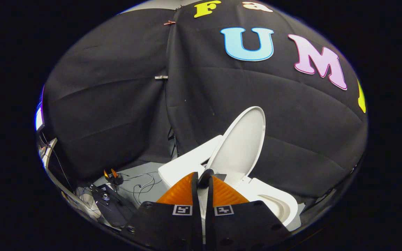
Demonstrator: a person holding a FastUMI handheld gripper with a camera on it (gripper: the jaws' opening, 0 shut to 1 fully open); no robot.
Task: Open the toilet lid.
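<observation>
A white toilet stands just ahead of the fingers, seen at a tilt. Its lid (243, 141) is raised and leans back toward the tank (187, 162). The seat and bowl (278, 204) lie uncovered beyond the right finger. My gripper (203, 176) is shut, its fingertips together with nothing held between them. The tips sit in front of the lid's lower end near the hinge; whether they touch it I cannot tell.
Black cloth walls close in behind and beside the toilet. On the grey floor to the left lie loose cables (141, 184), a black device (112, 204) and a small orange-tipped tool (112, 176). A thin stand (173, 143) rises at the cloth seam behind the tank.
</observation>
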